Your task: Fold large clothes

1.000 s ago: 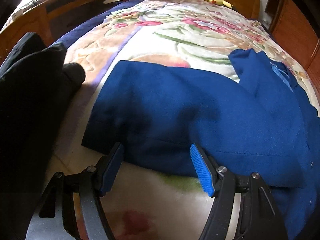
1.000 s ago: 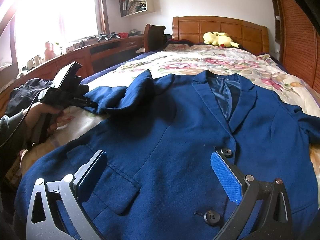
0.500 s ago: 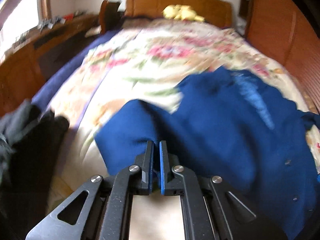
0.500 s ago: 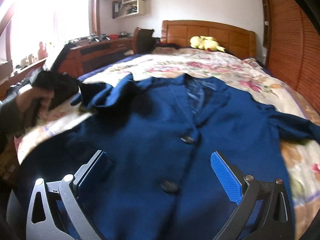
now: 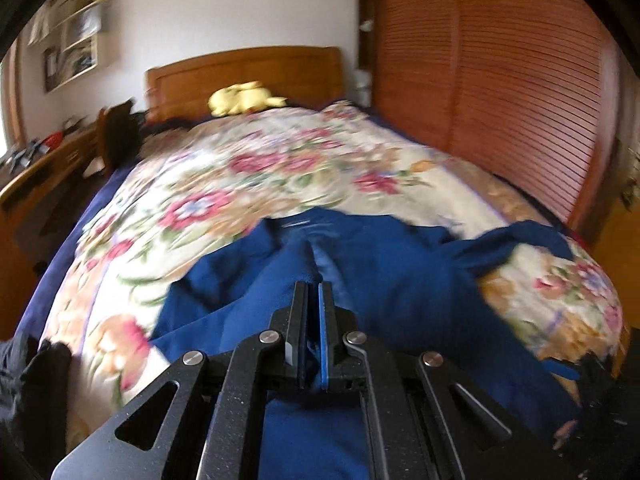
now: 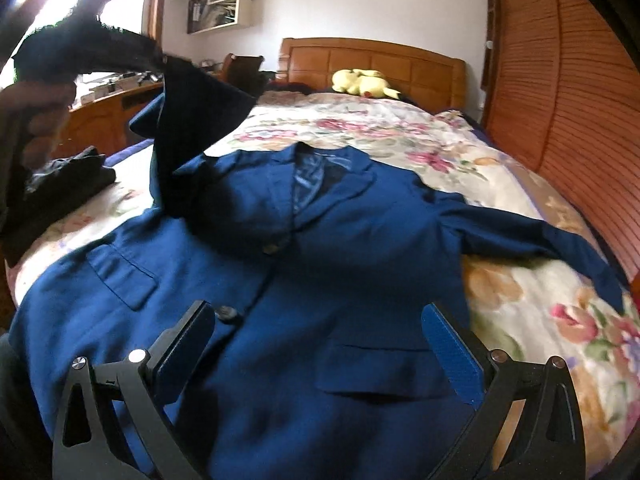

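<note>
Blue blazer (image 6: 280, 264) front-up on floral bedspread (image 6: 520, 304), buttoned, lapels toward headboard (image 6: 372, 64). One sleeve (image 6: 536, 240) flat, stretched toward slatted wardrobe side. Other sleeve (image 6: 192, 128) raised clear of bed, pinched in left gripper (image 5: 314, 308): jaws closed tight on blue cloth. Right gripper (image 6: 320, 344) low over blazer hem, jaws spread wide, nothing between pads. Yellow plush toy (image 6: 364, 82) by headboard. Dark clothes (image 6: 68, 176) heaped at bed edge, beside raised sleeve.
</note>
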Available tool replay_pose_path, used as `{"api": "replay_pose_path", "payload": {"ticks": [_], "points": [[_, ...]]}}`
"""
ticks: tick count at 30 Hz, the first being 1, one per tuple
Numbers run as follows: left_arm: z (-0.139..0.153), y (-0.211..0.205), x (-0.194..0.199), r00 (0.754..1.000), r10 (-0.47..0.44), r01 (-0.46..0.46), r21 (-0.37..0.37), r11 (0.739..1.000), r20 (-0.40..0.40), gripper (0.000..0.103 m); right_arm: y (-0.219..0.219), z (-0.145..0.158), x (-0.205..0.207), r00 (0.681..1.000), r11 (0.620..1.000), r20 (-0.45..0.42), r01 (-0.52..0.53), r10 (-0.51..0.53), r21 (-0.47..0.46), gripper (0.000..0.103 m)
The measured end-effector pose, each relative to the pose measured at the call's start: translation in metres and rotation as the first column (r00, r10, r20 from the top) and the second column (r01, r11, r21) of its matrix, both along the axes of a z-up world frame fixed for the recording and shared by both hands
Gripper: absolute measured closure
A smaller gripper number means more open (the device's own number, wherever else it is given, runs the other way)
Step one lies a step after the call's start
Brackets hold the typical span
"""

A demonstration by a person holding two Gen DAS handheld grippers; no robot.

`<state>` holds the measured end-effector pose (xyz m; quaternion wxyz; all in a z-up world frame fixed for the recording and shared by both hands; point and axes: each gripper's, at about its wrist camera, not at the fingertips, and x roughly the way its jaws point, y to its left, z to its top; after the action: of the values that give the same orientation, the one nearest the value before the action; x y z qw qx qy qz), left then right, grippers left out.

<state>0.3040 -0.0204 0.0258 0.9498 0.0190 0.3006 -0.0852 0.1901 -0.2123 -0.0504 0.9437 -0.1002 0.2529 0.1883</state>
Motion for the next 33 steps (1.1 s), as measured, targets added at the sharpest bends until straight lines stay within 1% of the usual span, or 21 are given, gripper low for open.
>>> {"api": "replay_pose_path", "payload": {"ticks": [4,7,10,12,14,16,17,18,19,21,23,24,27,33], "points": [[0.006,-0.035,-0.019,0.997,-0.079,0.079,0.008,0.997,0.012,0.098,-0.004,0.011,-0.007,0.999,0.999,-0.005,0.041,-0.041,0.006,0.000],[0.008,-0.046,-0.034,0.995,-0.102,0.101,0.013,0.995,0.024,0.098,-0.009,0.021,-0.012,0.998,0.998,0.001,0.056,-0.056,0.032,0.000],[0.006,-0.052,-0.048,0.993,-0.117,0.117,0.007,0.993,0.017,0.098,-0.015,0.030,-0.020,0.997,0.997,0.025,0.075,-0.076,0.037,0.000],[0.004,-0.057,-0.056,0.993,-0.120,0.119,0.017,0.993,0.017,0.098,-0.016,0.031,-0.022,0.996,0.996,0.030,0.083,-0.085,0.037,0.000],[-0.001,-0.055,-0.063,0.991,-0.137,0.137,0.009,0.991,0.015,0.098,-0.017,0.030,-0.021,0.996,0.995,0.021,0.089,-0.090,0.044,0.000],[-0.006,-0.050,-0.069,0.992,-0.129,0.129,0.008,0.992,0.006,0.096,-0.015,0.028,-0.018,0.996,0.995,0.010,0.090,-0.091,0.047,0.000],[-0.008,-0.048,-0.071,0.993,-0.121,0.121,0.013,0.993,0.004,0.090,-0.013,0.027,-0.016,0.996,0.995,0.006,0.088,-0.088,0.048,0.000],[-0.012,-0.043,-0.075,0.993,-0.116,0.116,0.016,0.993,0.009,0.086,-0.011,0.026,-0.014,0.996,0.995,0.004,0.087,-0.087,0.046,0.000],[-0.016,-0.038,-0.080,0.994,-0.106,0.105,0.024,0.994,0.019,0.085,-0.007,0.024,-0.011,0.996,0.996,0.000,0.085,-0.085,0.042,0.000],[-0.024,-0.030,-0.087,0.995,-0.091,0.089,0.039,0.995,0.033,0.077,-0.002,0.023,-0.007,0.997,0.996,-0.008,0.076,-0.076,0.040,0.000],[-0.030,-0.021,-0.092,0.996,-0.080,0.079,0.028,0.996,0.034,0.069,-0.001,0.023,0.002,0.998,0.997,-0.014,0.062,-0.061,0.048,0.000],[-0.035,-0.012,-0.095,0.997,-0.071,0.071,0.009,0.997,0.027,0.069,0.001,0.022,0.005,0.998,0.997,-0.017,0.055,-0.054,0.051,0.000],[-0.045,0.006,-0.100,0.999,-0.036,0.036,-0.009,0.999,0.019,0.068,0.010,0.020,0.012,0.999,0.998,-0.021,0.029,-0.028,0.061,0.000],[-0.070,0.042,-0.113,0.998,0.051,-0.051,-0.010,0.999,0.029,0.068,0.030,0.008,0.029,0.998,0.998,-0.056,-0.020,0.024,0.067,0.000]]}}
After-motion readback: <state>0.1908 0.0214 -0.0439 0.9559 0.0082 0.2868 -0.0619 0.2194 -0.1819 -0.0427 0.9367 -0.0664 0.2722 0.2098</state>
